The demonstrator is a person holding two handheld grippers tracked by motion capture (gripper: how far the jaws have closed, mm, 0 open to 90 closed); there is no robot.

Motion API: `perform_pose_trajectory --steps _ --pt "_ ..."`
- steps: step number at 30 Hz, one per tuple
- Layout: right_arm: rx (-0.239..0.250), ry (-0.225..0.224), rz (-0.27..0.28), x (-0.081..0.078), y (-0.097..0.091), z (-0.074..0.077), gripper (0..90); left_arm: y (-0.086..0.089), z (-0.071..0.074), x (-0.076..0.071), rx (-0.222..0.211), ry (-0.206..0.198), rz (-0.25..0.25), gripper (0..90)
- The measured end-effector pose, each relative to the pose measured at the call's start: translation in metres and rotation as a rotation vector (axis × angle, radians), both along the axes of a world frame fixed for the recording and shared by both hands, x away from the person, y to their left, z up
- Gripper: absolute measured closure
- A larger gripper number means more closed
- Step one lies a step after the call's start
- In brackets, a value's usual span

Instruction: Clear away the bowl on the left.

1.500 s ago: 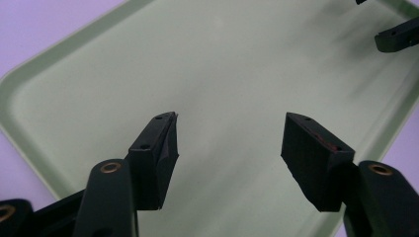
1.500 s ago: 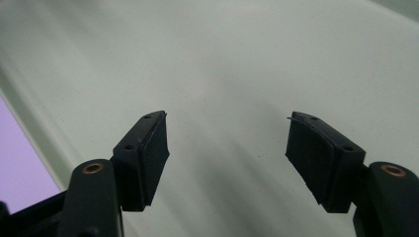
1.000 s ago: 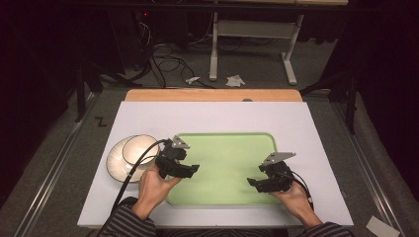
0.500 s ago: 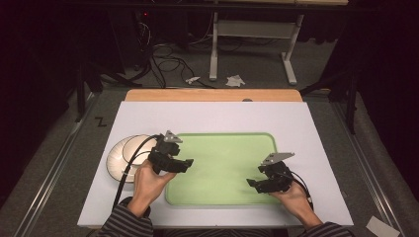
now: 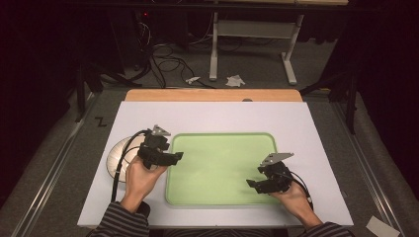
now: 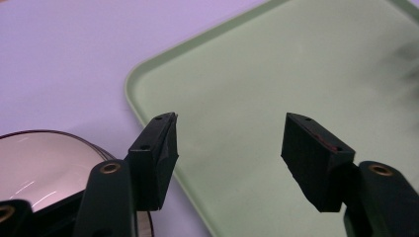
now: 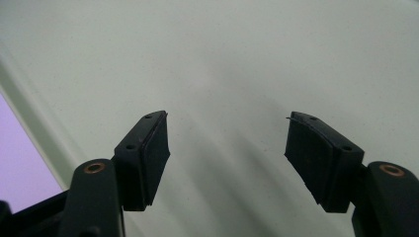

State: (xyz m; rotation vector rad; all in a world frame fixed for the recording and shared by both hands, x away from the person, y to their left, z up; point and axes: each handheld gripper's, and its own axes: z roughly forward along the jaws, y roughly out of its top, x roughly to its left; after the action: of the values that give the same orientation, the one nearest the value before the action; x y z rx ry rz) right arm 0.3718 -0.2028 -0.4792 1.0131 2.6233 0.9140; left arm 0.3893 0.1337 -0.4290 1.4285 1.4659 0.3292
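Note:
A pale green tray lies bare in the middle of the white table. A stack of round white plates sits just left of it. My left gripper hovers over the tray's left rim, next to the plates, jaws open and holding nothing. In the left gripper view the open left gripper frames the tray's corner, with the plates at lower left. My right gripper hangs open above the tray's right front part. The right gripper view shows the open right gripper over bare tray surface.
The white tabletop has a wooden strip along its far edge. Beyond it on the grey floor stand a white table frame, cables and paper scraps. A black cable trails from my left gripper across the plates.
My left gripper has moved left and away from me, from over the tray's left part to its rim beside the plates. The right gripper has barely moved.

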Motion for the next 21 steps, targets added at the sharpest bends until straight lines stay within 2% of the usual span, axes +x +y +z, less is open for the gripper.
perform_pose_trajectory --steps 3,14,21 --pt "0.001 -0.001 0.000 0.000 0.000 0.000 34.7 0.009 0.004 0.002 -0.017 -0.018 0.025 38.8" --pt "-0.005 0.000 0.002 0.000 0.000 -0.001 35.0 0.026 0.006 0.005 -0.025 -0.021 0.061 40.1" --pt "-0.003 -0.001 0.001 0.000 0.000 0.000 35.2 0.042 0.009 0.009 -0.037 -0.024 0.112 40.0"
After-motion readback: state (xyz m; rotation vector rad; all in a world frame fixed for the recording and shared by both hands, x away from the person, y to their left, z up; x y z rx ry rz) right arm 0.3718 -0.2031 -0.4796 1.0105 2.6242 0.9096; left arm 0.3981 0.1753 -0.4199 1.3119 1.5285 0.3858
